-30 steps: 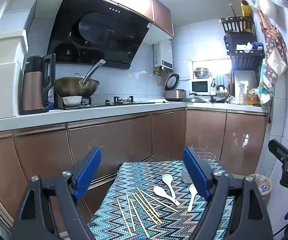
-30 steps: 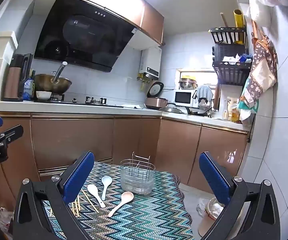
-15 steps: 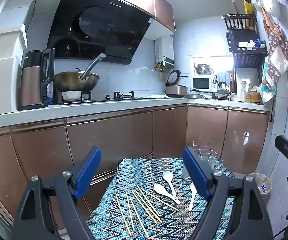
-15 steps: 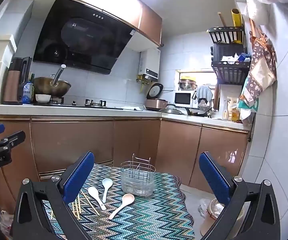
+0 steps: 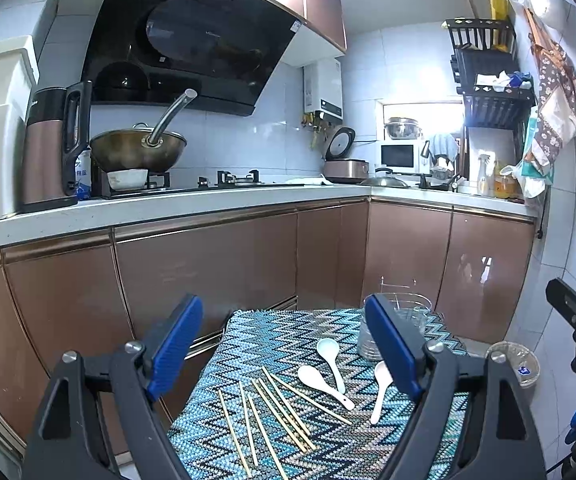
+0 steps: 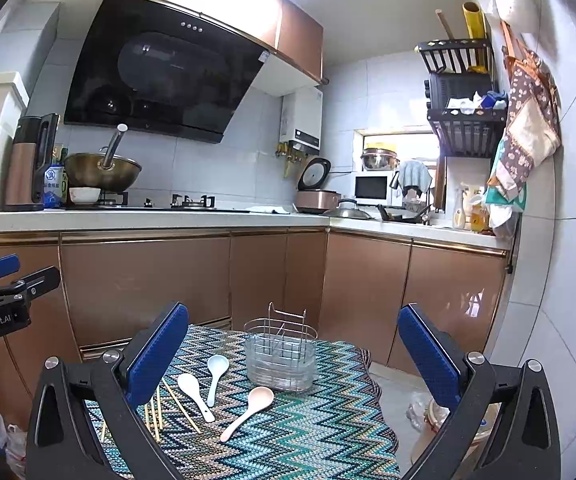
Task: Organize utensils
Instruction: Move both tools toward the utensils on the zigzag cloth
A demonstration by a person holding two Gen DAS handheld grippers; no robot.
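While both tools hover above the zigzag cloth (image 6: 288, 440), the scene reads as follows.

Left hand-held gripper (image 5: 288, 348): blue pads spread wide, nothing between them, held above the chopsticks.
Right hand-held gripper (image 6: 294, 356): blue pads spread wide, empty, raised over the cloth facing the holder.
Chopsticks (image 5: 279, 408): several pale sticks lying loose and fanned on the near left part of the cloth.
Soup spoons (image 6: 201, 388): two white ones, crossing at the handles, just right of the chopsticks.
Third spoon (image 6: 247, 408): cream-coloured, apart from the pair, bowl lying near the holder's base.
Utensil holder (image 6: 281, 356): wire basket in a clear tray, upright at the far side of the cloth, with no utensils seen in it.
Counter (image 6: 147, 218): behind, carrying a wok (image 6: 101, 168), a kettle (image 6: 27, 168) and a rice cooker (image 6: 316, 196).
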